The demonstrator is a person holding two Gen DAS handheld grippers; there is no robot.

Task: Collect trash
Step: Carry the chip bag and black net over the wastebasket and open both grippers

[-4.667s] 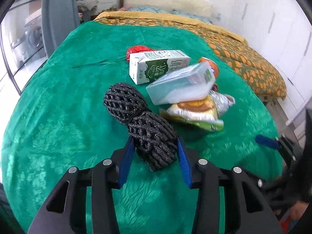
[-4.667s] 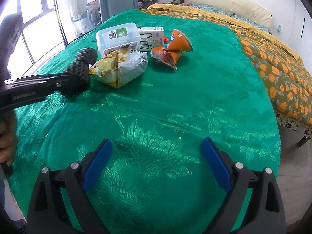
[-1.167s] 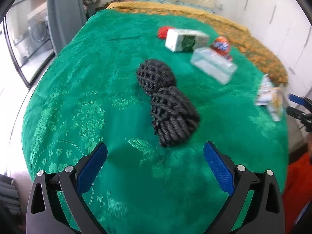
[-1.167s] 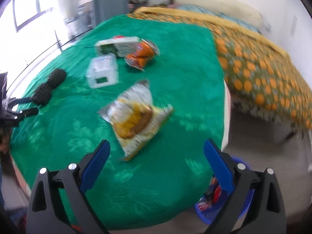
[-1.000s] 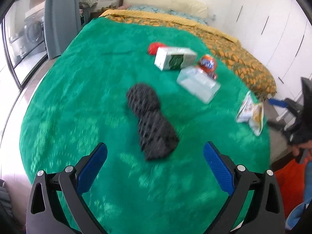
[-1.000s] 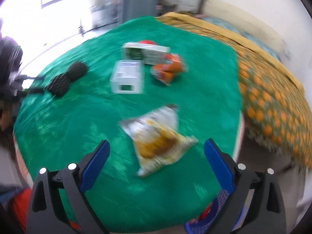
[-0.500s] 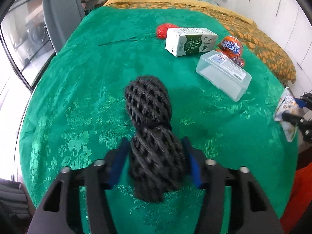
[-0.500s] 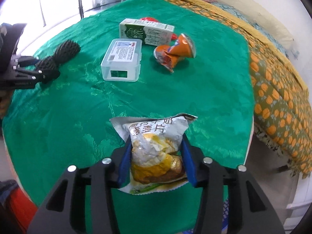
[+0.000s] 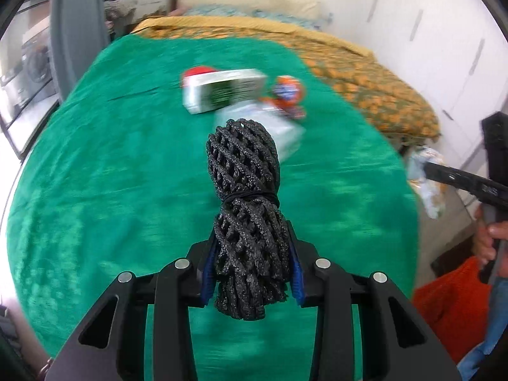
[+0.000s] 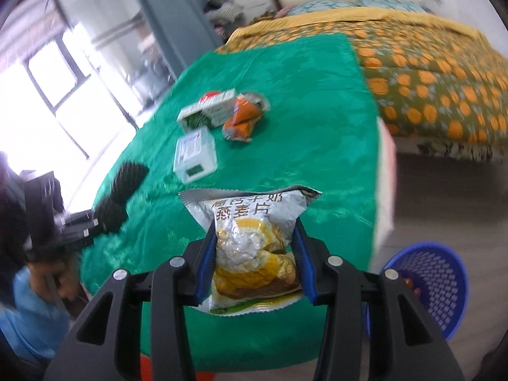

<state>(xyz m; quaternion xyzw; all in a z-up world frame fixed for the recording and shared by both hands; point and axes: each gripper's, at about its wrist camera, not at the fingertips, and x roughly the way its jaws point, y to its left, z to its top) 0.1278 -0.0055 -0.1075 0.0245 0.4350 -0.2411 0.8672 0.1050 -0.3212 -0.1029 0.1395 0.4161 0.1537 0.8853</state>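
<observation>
Mid-collection, judging by the spread. Left gripper (image 9: 250,265) clenched on the lower half of a black foam-net bundle (image 9: 246,190), tied at its waist with a band and raised clear of the green bedspread (image 9: 95,174); blue pads pressed into the mesh on both sides after a closing squeeze just now. Right gripper (image 10: 255,262) clamped across a crumpled oat-flake snack bag (image 10: 254,241), torn top edge pointing away from the camera, also lifted off the cloth; jaws likewise drawn in around it over the last moment. So 2 pieces in hand, neither yet dropped. Blue mesh waste basket (image 10: 435,285) on the floor just past the bed's corner, low and to the right in the right wrist view; something small and coloured near its rim, too hidden behind the gripper arm to name, so no telling how much is already inside. Still lying on the bedspread: 4 items grouped together, namely a green-and-white milk carton (image 10: 208,111), a red scrap (image 9: 198,71) tucked behind it, a crushed orange cup (image 10: 243,117) just beside the carton, and a clear plastic lidded box (image 10: 195,154) nearer the grippers. Probably under halfway: 2 drops into the basket next, then return trips for those 4.
</observation>
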